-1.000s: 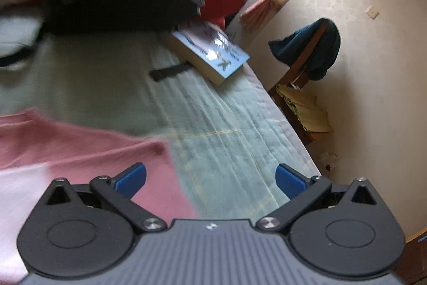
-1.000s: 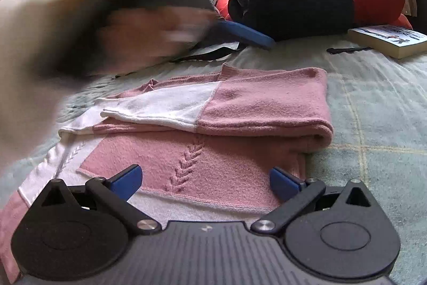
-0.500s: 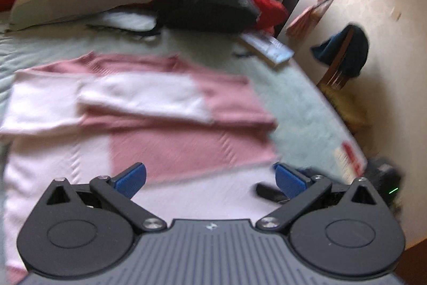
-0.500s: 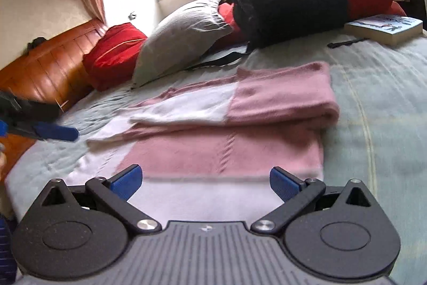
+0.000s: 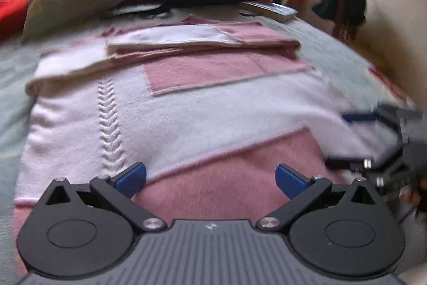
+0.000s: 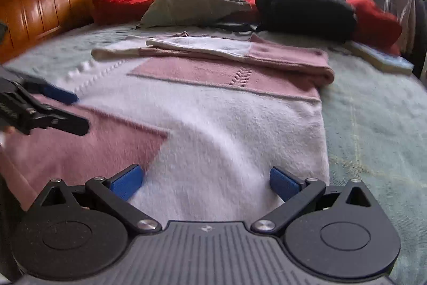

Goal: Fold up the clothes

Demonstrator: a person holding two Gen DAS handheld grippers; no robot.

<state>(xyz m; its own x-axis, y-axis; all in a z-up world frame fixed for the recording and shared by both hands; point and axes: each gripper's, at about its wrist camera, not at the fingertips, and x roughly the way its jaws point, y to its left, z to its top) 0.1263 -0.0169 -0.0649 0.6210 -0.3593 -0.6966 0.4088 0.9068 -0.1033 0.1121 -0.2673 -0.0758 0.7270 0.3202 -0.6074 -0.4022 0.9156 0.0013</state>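
Both grippers, left gripper (image 5: 210, 178) and right gripper (image 6: 204, 179), have swung back within a second to the sweater's (image 6: 213, 108) six-o'clock hem, jaws spread, holding nothing. The sweater lies on the bed (image 6: 373, 124), its far end folded at twelve o'clock, so a hem grasp seems likely.

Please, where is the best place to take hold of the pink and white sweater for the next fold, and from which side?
Probably the near hem of the sweater, one corner for each claw. It lies flat and free on the bed, while the far end is already folded thick. The right claw and left claw are both open, low over that edge, so come in from the near side.
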